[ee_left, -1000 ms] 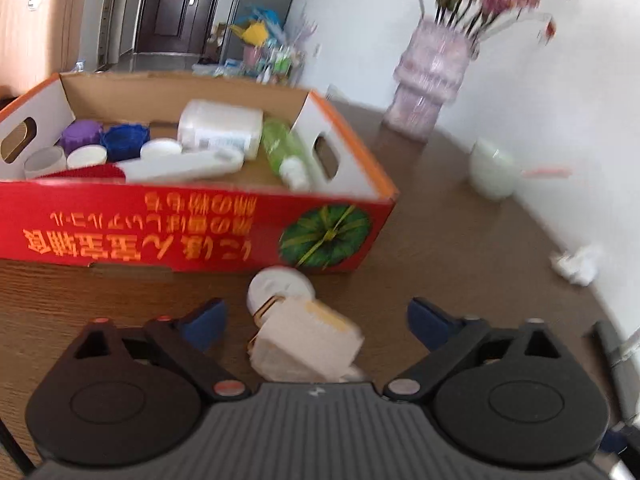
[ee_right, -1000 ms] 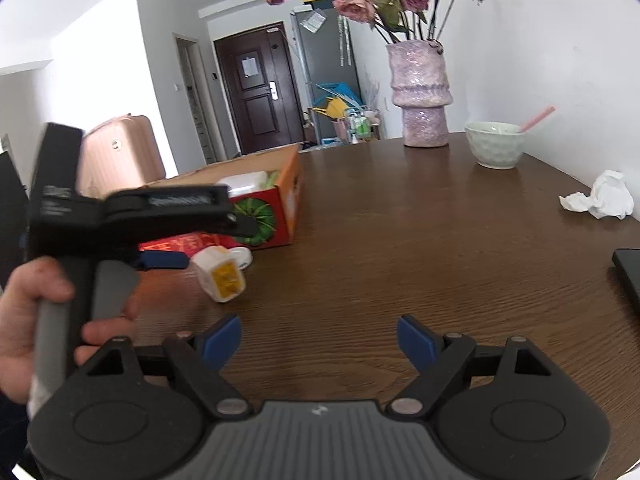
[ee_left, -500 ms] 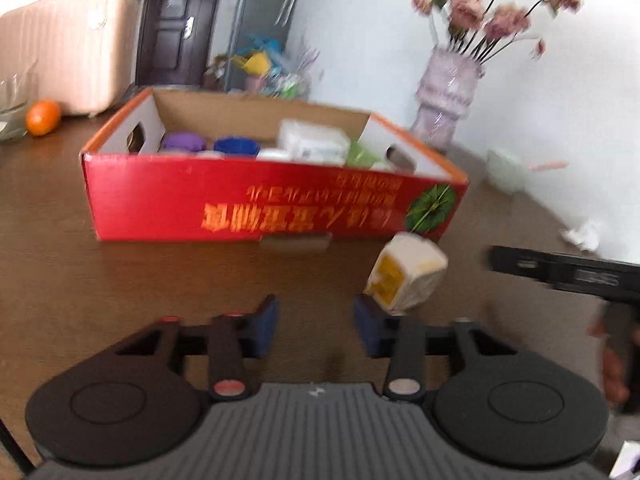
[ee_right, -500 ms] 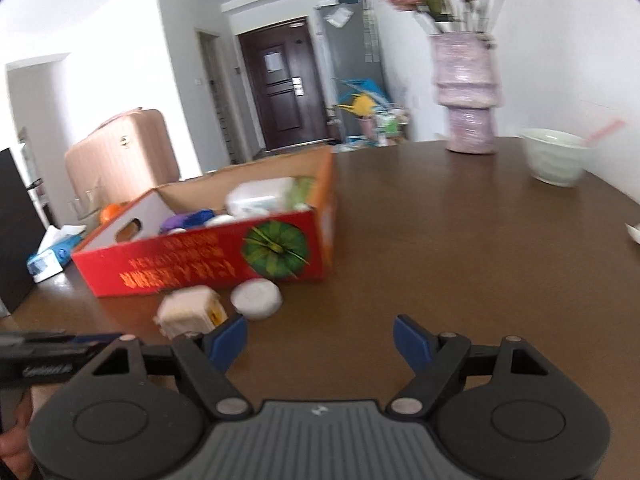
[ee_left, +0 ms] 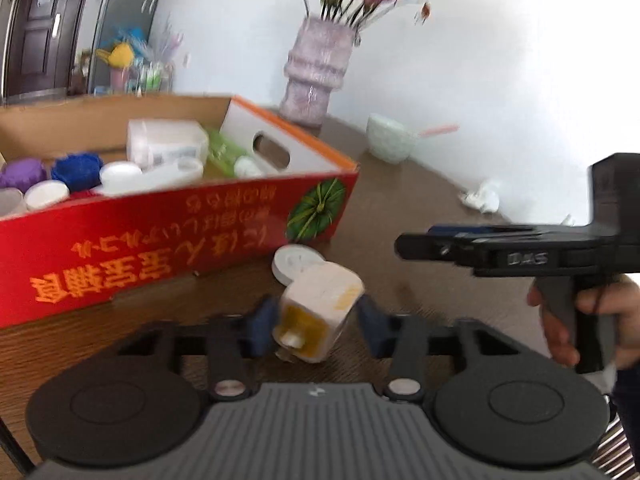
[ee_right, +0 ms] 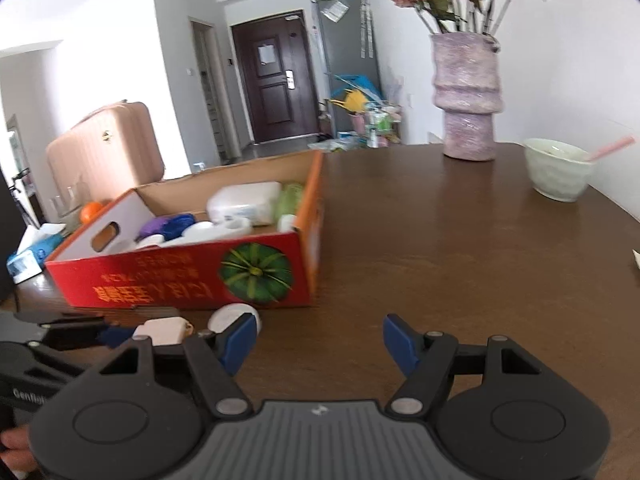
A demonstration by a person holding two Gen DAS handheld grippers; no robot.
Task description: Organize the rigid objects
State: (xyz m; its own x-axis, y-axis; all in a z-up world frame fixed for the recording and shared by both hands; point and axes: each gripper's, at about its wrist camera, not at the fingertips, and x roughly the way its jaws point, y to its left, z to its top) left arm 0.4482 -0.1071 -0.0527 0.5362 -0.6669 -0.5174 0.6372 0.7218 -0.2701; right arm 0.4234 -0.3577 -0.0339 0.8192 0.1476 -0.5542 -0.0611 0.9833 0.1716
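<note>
Cream carton [ee_left: 320,312] tilted, yellow spout end toward camera, left claw [ee_left: 316,322] closing around it

L tongs [ee_left: 316,326] closing round cream block [ee_left: 318,312]; white lid [ee_left: 296,262] just behind, by red box [ee_left: 160,248].

On table [ee_right: 440,260]: one red cardboard box [ee_left: 160,240], one white-and-yellow block [ee_left: 320,312], one white round lid [ee_left: 294,261], one vase [ee_right: 466,96], one green bowl [ee_right: 558,172]. Two grippers.
</note>
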